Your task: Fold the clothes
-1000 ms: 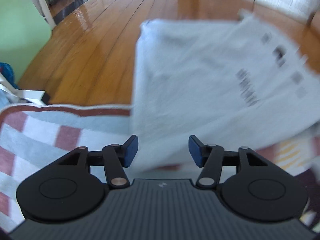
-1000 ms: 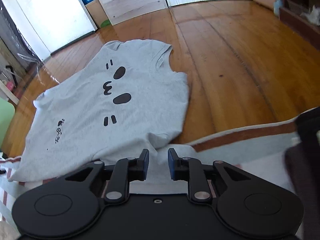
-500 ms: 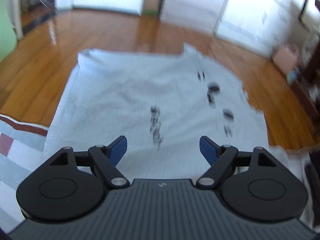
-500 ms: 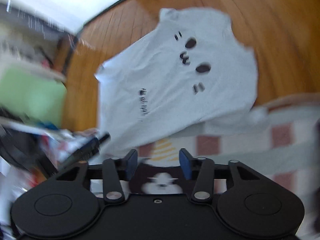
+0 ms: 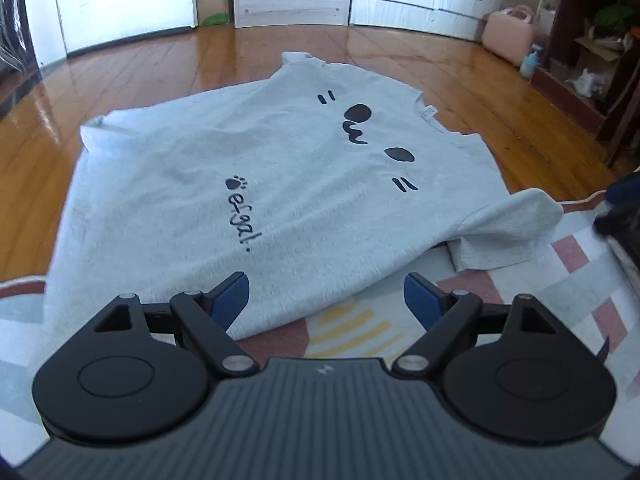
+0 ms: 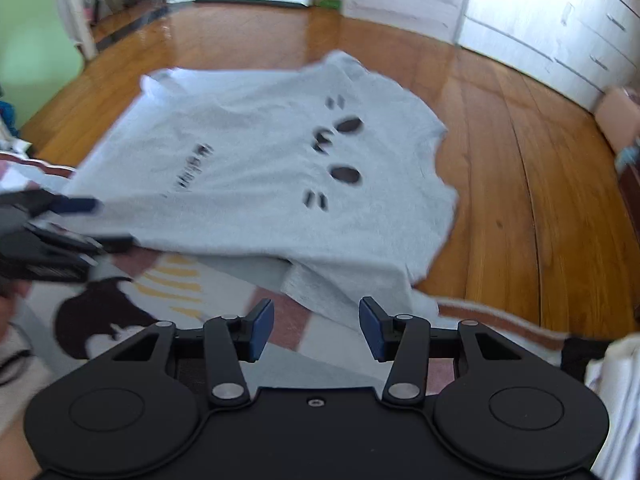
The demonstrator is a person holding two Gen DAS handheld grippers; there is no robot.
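A light grey T-shirt (image 5: pixel 256 184) with a black cat-face print lies spread face up, partly on the wooden floor and partly on a patterned mat. It also shows in the right wrist view (image 6: pixel 256 176). My left gripper (image 5: pixel 326 298) is open and empty, just above the shirt's near hem. My right gripper (image 6: pixel 316 330) is open and empty, just short of the shirt's near sleeve (image 6: pixel 340 300). The left gripper (image 6: pixel 76 216) also appears at the left edge of the right wrist view.
A checked mat (image 5: pixel 520 280) with a cartoon print lies under the near part of the shirt. A dark garment (image 5: pixel 624 208) lies at the right edge. A pink case (image 5: pixel 508 28) and a shelf (image 5: pixel 592 40) stand at the far right. White cupboards line the back wall.
Both grippers have opened wider and swung to face the shirt from the mat side. The shirt lies still and spread out.
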